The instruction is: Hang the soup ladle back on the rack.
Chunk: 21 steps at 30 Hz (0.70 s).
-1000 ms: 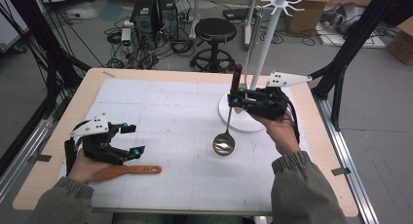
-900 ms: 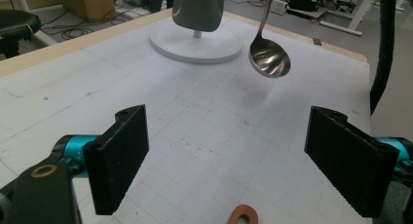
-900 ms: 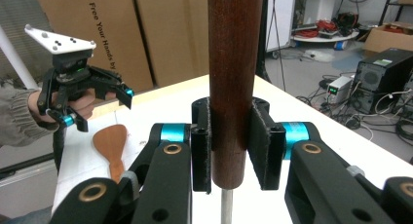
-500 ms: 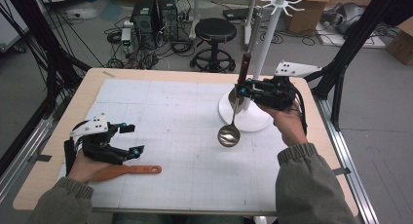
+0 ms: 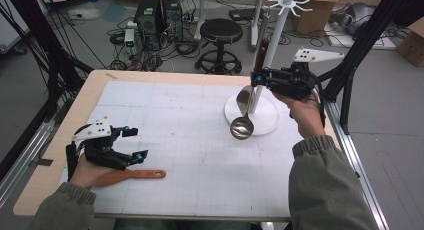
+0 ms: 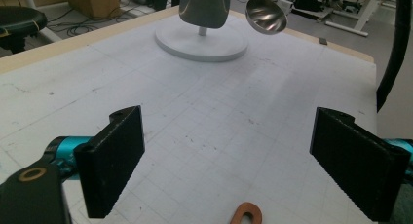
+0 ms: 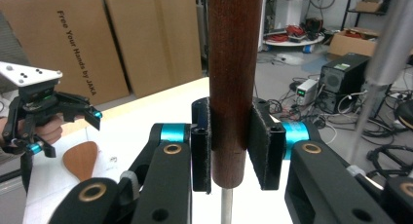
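Spatula [image 5: 131, 176], wooden, flat on mat [image 5: 190, 140] under left gripper [image 5: 136, 143], jaws spread wide and empty. Ladle [image 5: 243, 121] hangs above mat beside white rack [image 5: 260, 97], its brown handle pinched by right gripper [image 5: 258, 78].

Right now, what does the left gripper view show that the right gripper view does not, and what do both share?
Left gripper view: the open left tongs from behind, the ladle bowl, and the stand's white base.

Right gripper view: the right tongs clamped on the ladle's wooden handle, plus cardboard boxes.

Both: the white mat and the orange spatula.
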Each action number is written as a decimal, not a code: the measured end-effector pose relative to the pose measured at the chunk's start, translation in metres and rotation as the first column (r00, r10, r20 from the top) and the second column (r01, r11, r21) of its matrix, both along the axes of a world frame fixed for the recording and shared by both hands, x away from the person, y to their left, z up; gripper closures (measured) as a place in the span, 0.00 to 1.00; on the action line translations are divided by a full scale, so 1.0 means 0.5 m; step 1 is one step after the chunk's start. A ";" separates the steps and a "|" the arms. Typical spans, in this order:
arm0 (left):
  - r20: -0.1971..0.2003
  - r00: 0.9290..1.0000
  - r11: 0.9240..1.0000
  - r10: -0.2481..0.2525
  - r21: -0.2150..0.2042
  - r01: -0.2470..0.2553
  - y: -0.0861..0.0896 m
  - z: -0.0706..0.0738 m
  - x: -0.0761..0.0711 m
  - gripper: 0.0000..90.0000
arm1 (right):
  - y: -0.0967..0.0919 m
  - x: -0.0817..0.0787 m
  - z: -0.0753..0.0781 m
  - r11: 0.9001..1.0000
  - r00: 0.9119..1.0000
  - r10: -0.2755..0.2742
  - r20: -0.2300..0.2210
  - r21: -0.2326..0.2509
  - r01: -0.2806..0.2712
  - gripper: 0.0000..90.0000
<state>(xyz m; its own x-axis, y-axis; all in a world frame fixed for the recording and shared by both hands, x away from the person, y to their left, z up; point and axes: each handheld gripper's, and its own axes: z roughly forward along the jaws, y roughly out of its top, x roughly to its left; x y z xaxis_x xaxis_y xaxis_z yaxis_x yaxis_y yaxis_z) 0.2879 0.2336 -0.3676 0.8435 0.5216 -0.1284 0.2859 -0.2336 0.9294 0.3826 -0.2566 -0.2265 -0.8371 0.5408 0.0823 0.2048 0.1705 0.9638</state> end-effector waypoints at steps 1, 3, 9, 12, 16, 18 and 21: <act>0.000 1.000 1.000 0.000 0.002 0.000 0.000 0.000 0.000 0.14 | -0.001 0.002 0.005 1.000 1.000 -0.004 0.002 0.002 0.004 0.82; -0.001 1.000 1.000 -0.001 -0.001 0.001 0.001 0.000 0.001 0.14 | -0.004 0.005 0.012 1.000 1.000 -0.010 0.007 -0.001 0.010 0.82; -0.003 1.000 1.000 0.001 -0.005 -0.001 0.002 0.000 0.001 0.13 | -0.011 0.016 0.036 0.999 0.999 -0.034 0.007 -0.004 0.034 0.82; -0.003 1.000 1.000 -0.001 -0.008 0.001 0.003 0.001 0.001 0.13 | -0.015 0.021 0.045 0.999 0.999 -0.042 0.009 -0.004 0.042 0.82; -0.005 1.000 1.000 -0.005 -0.019 0.005 0.002 0.002 -0.001 0.09 | -0.022 0.030 0.056 0.998 0.998 -0.065 0.001 -0.003 0.065 0.81; -0.002 1.000 1.000 -0.003 -0.016 0.003 0.002 0.002 -0.002 0.09 | -0.023 0.036 0.062 0.997 0.997 -0.075 0.003 -0.005 0.075 0.81; -0.003 1.000 1.000 0.004 -0.013 -0.004 0.003 0.002 -0.001 0.07 | -0.024 0.042 0.069 0.997 0.997 -0.076 -0.001 0.001 0.076 0.81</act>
<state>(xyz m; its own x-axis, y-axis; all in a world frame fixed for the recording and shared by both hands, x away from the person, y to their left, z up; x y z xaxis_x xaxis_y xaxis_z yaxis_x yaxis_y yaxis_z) 0.2875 0.2350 -0.3666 0.8407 0.5235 -0.1383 0.2901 -0.2198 0.9314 0.4035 -0.2686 -0.1919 -0.7933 0.6030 0.0836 0.2183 0.1535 0.9637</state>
